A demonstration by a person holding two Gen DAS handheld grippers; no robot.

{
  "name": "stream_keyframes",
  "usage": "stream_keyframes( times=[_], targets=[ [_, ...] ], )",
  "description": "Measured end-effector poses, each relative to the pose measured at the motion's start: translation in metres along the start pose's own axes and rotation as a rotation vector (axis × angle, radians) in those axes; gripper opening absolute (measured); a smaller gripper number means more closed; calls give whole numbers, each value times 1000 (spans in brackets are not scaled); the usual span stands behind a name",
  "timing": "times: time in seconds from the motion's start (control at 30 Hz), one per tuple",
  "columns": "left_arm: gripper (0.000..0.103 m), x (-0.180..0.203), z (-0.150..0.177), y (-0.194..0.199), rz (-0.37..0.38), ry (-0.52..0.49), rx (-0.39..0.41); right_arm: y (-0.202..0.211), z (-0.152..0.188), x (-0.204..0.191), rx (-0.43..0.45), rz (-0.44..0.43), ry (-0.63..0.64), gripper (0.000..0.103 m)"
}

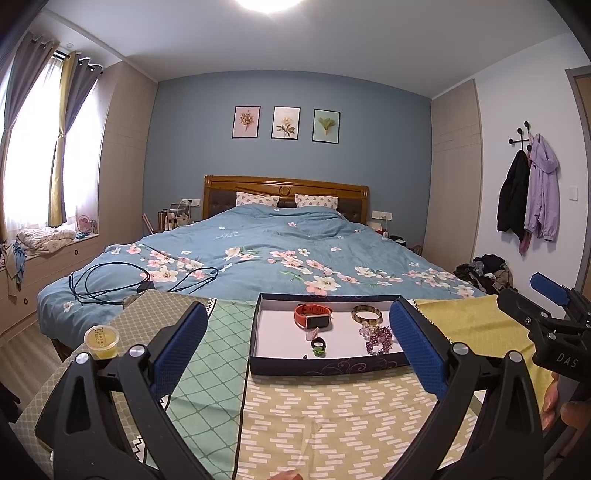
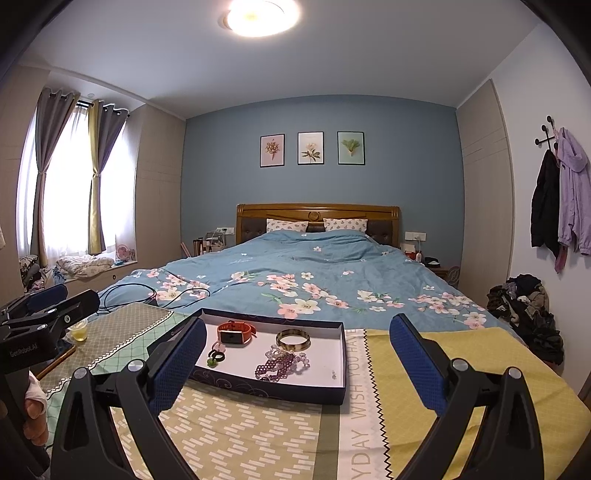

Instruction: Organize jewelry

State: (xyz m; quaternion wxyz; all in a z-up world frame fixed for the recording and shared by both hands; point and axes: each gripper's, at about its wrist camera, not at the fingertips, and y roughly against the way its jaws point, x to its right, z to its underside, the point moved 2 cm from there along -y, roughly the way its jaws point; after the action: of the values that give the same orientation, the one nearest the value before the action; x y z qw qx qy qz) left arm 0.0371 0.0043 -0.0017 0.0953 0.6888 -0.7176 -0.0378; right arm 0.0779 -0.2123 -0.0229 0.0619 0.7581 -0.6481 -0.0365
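The left gripper's [image 1: 299,339] right pad hides part of the purple bead bracelet [image 1: 378,339]; a tiny object [image 2: 334,374] in the tray [image 2: 258,387] is too small to identify

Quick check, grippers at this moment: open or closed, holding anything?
Left gripper: open, holding nothing.
Right gripper: open, holding nothing.

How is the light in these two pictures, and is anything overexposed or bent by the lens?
Left wrist view: the ceiling lamp and the window are blown out white; walls curve from fisheye. Right wrist view: the same lamp glares, the window is washed out, yet the tray stays evenly lit and sharp.
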Motion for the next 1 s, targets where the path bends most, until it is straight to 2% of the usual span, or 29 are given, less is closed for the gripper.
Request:
stream_keyframes(
  times=[1.0],
  targets=[
    [97, 2, 3, 0, 9, -2, -4, -1, 0, 2, -8, 0, -8, 96]
  ],
)
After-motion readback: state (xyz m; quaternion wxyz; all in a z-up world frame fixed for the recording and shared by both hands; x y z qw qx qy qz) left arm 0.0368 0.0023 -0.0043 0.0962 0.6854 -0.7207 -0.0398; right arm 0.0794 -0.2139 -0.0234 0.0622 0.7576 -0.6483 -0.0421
